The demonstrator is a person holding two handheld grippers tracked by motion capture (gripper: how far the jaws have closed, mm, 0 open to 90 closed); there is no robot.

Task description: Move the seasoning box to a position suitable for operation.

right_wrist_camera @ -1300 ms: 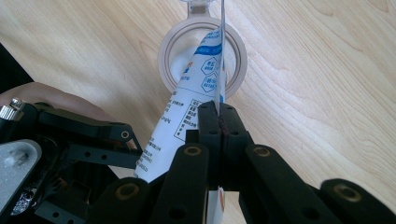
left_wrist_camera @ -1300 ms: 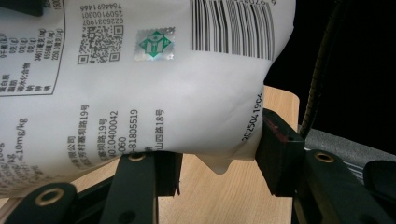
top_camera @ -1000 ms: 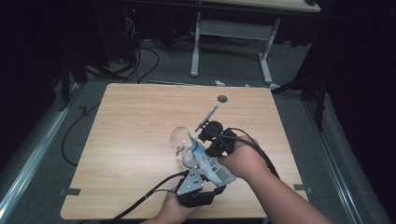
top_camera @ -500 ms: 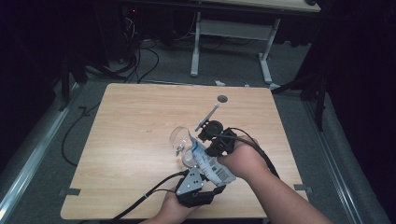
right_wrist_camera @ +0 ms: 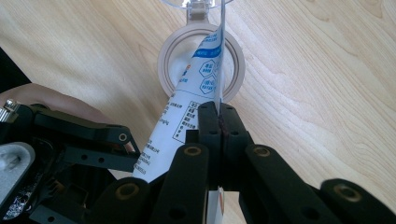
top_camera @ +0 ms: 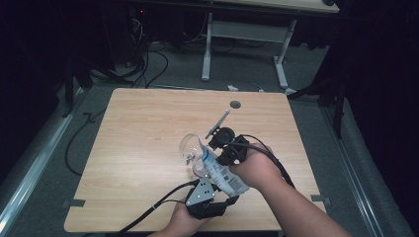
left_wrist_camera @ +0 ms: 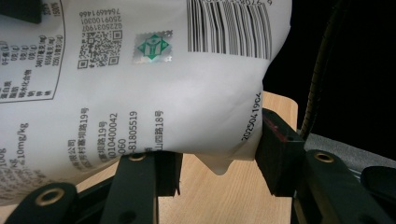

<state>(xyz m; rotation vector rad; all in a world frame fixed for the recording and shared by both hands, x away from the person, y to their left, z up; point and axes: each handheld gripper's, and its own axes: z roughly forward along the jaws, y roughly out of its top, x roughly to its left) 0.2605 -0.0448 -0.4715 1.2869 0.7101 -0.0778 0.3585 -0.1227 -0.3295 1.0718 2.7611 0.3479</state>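
Now, here is how you stand.
Left gripper (top_camera: 210, 165): you clamp the lower body of the white pouch (top_camera: 222, 173) between both jaws.
Right gripper (right_wrist_camera: 219, 119): your jaws are pressed together on the pouch's thin side edge.
Pouch: tilted above the wooden table (top_camera: 148, 128), its upper end over the round jar mouth (right_wrist_camera: 168, 56).
Jar lid (right_wrist_camera: 194, 3): clear, hinged open past the mouth.

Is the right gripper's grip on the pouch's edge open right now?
No: in the right gripper view the right gripper has its jaws pressed together on the thin sealed edge of the white pouch.
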